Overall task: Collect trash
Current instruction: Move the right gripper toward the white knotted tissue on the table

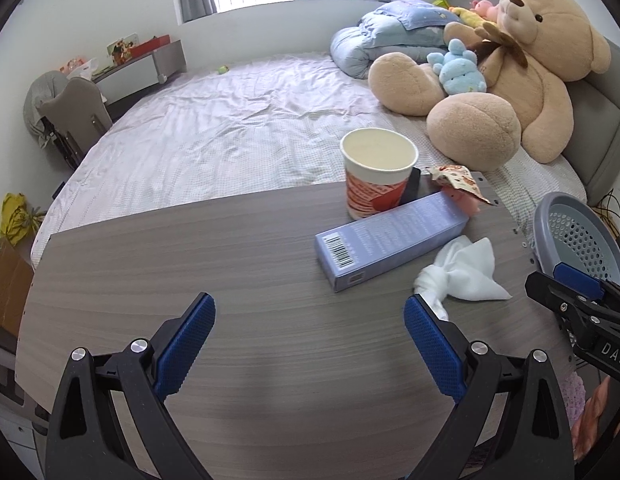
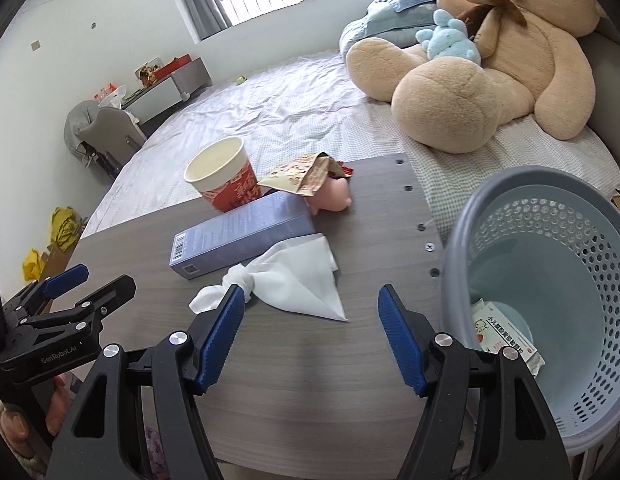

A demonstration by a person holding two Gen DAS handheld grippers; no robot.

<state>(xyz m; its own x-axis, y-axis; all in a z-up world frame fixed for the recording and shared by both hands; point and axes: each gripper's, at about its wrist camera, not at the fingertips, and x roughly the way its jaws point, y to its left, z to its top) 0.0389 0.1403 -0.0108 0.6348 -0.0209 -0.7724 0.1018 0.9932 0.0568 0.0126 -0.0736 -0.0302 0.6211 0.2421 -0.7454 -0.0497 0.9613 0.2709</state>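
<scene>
Both tongs spread wide, holding nothing: left tongs (image 1: 310,344) over bare table (image 1: 190,248), right tongs (image 2: 311,334) just short of the tissue (image 2: 294,276). Tissue lies beside the box (image 2: 238,236); paper cup (image 2: 222,176) and wrapper (image 2: 306,174) behind. Basket (image 2: 549,280) at the table's right edge holds a packet (image 2: 505,336).

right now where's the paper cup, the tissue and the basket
paper cup (image 1: 373,194): left wrist view, printed side wall
tissue (image 2: 298,284): right wrist view, flat white middle
basket (image 2: 581,236): right wrist view, perforated inner wall
</scene>
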